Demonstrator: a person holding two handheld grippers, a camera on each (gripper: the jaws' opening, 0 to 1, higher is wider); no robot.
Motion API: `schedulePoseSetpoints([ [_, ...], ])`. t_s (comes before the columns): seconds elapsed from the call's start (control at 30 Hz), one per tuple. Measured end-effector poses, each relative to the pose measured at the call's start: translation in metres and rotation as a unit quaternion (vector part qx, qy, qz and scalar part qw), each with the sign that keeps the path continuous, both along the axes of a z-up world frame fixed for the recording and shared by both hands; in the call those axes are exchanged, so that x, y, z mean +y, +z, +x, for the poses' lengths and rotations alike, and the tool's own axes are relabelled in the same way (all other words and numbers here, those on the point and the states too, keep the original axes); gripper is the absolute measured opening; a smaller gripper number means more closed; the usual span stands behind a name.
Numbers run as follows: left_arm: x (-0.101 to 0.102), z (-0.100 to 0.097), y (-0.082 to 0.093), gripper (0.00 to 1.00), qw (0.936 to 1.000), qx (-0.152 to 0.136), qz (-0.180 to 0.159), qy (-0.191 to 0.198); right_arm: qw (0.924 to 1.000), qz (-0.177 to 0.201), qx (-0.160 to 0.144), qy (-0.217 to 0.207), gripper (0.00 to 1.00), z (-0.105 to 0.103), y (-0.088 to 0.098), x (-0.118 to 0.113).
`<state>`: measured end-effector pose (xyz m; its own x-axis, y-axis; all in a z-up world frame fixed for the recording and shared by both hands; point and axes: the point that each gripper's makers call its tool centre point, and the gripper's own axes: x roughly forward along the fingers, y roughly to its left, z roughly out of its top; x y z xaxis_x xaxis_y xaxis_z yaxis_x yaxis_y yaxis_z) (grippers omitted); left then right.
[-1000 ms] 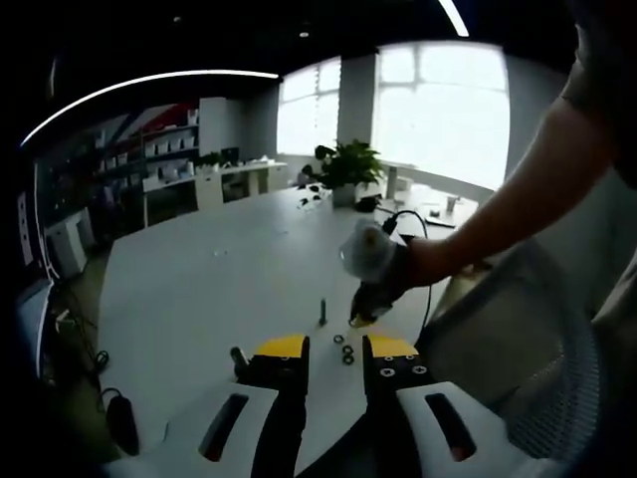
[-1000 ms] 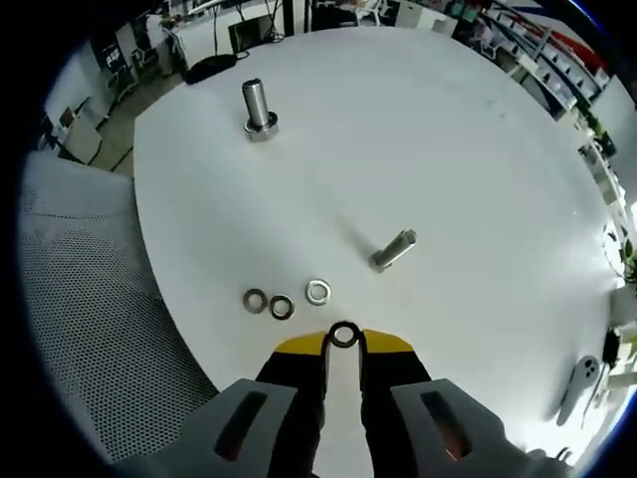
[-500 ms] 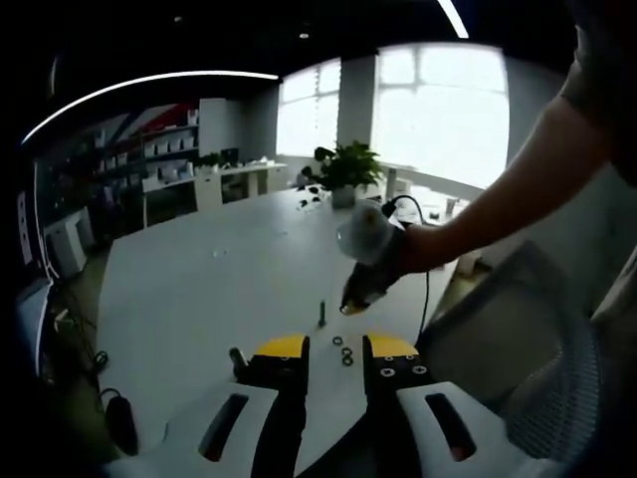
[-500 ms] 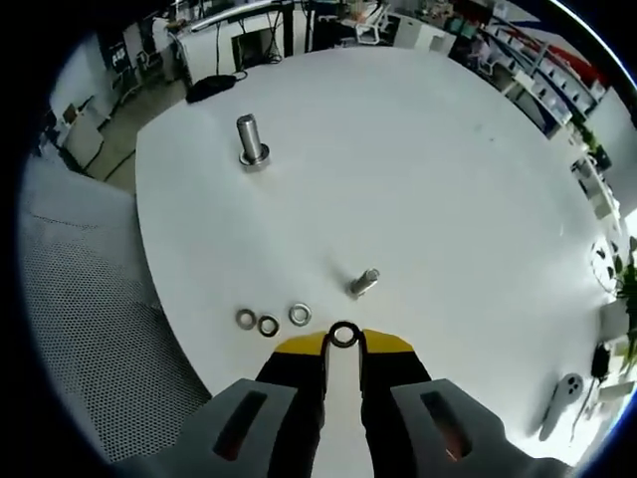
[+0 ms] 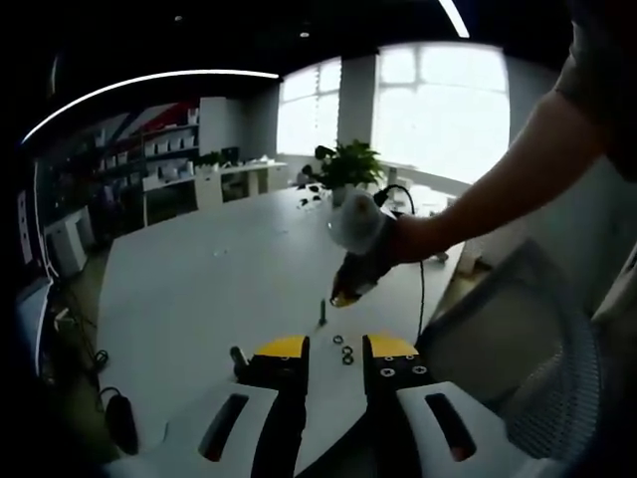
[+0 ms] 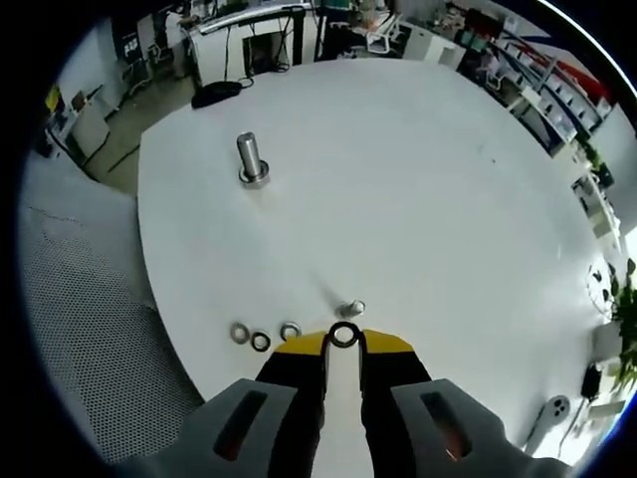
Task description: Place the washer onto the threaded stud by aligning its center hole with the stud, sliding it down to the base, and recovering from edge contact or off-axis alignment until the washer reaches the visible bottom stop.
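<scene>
A wide white table with a rounded edge carries everything; in the left gripper view it runs back toward bright windows, a potted plant at its far end, and shelving along the left wall under a curved ceiling light; a mesh chair back stands beside the table's near edge in the right gripper view, and a dark object lies at the far edge.

The right gripper has its yellow-tipped jaws drawn nearly together, clamped on a washer held edge-on between the tips; just beyond the tips the threaded stud stands upright on the table, seen almost end-on, with the washer close above it but whether they touch cannot be told; three spare washers lie in a short row to the stud's left; a larger bolt stands on its head well apart, farther up the table.

The left gripper hangs low over the near table edge, jaws apart with a clear gap and nothing between them; the person's arm reaches in from the right, holding the right gripper above the stud.

No writing or brand marks are legible.
</scene>
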<state>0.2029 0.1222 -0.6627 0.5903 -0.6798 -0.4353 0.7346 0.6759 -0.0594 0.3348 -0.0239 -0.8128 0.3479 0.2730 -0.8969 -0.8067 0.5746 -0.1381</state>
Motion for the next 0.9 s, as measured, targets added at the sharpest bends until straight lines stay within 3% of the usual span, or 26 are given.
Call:
schedulePoseSetpoints([
  [0.2, 0.001, 0.001, 0.0, 0.19, 1.0, 0.0, 0.0, 0.002, 1.0, -0.001, -0.008, 0.006, 0.13, 0.009, 0.007, 0.003],
  [0.9, 0.003, 0.002, -0.001, 0.19, 1.0, 0.0, 0.004, 0.006, 0.9997, -0.012, 0.019, 0.011, 0.13, 0.014, -0.003, 0.007],
])
